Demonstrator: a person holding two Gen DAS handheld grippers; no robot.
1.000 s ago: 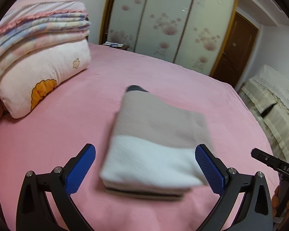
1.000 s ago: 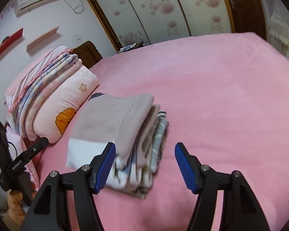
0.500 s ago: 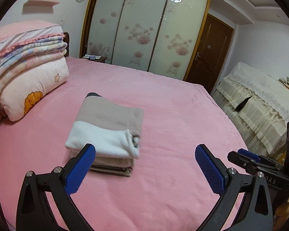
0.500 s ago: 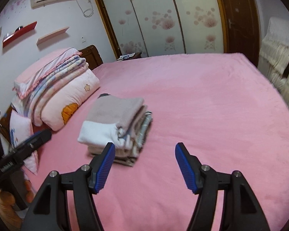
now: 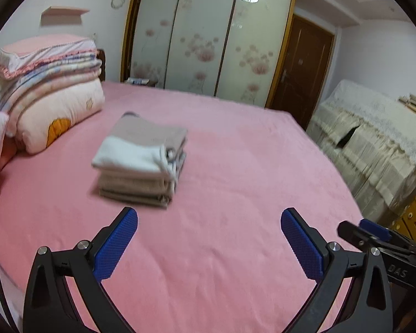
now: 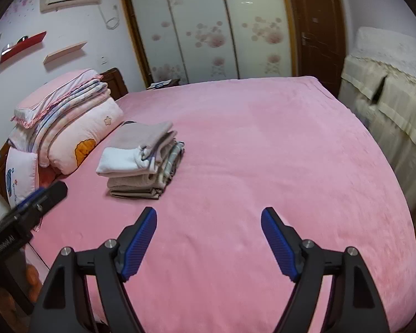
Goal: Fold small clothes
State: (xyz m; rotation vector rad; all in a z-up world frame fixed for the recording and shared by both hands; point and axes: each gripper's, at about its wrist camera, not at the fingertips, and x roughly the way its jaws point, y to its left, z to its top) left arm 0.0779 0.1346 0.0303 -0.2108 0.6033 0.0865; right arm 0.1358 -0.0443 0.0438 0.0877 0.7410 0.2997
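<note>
We see folded clothes stack (image 5: 141,161) left of centre on pink bed (image 5: 235,194); left gripper (image 5: 209,238) and right gripper (image 6: 208,236) both spread wide, holding nothing, bottom of frame.

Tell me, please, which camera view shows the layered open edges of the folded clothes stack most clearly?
The right wrist view: it shows the folded clothes stack from its open side, sharply enough that the separate folds and a patterned garment's edge can be told apart. The left wrist view shows the same stack blurred, mostly its top and near face.
</note>
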